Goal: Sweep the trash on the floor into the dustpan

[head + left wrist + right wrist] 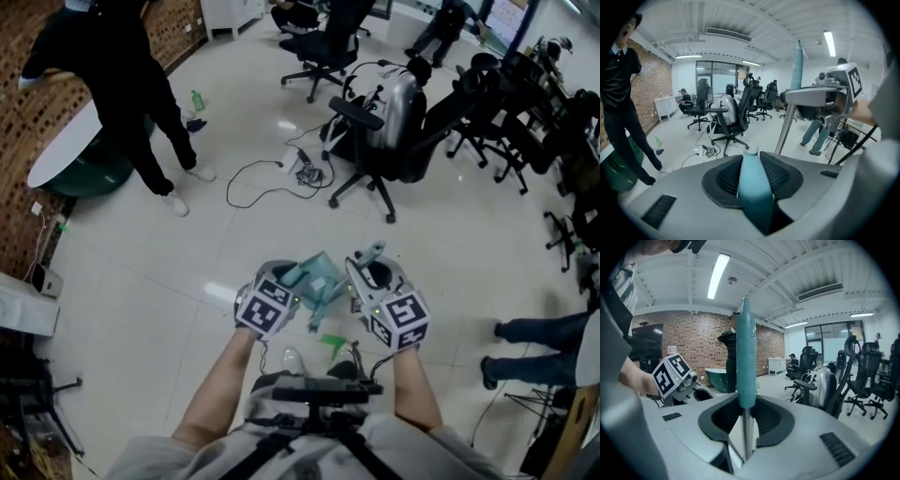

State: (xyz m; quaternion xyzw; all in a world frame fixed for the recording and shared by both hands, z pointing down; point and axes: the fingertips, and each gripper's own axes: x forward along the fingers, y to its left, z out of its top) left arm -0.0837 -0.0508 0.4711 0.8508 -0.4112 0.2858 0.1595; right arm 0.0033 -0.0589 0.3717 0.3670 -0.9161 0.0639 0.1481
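Observation:
My left gripper is shut on the teal handle of a teal dustpan, held up in front of me above the floor. My right gripper is shut on the broom handle, a teal grip over a metal pole that runs down between the jaws. From the left gripper view the right gripper and the broom's pole stand upright at the right. A small green piece shows below the grippers; I cannot tell what it is.
A person in black stands at the upper left beside a white table. Near them a green bottle stands on the floor. Cables and a power strip lie ahead, with office chairs behind. Another person's legs are at the right.

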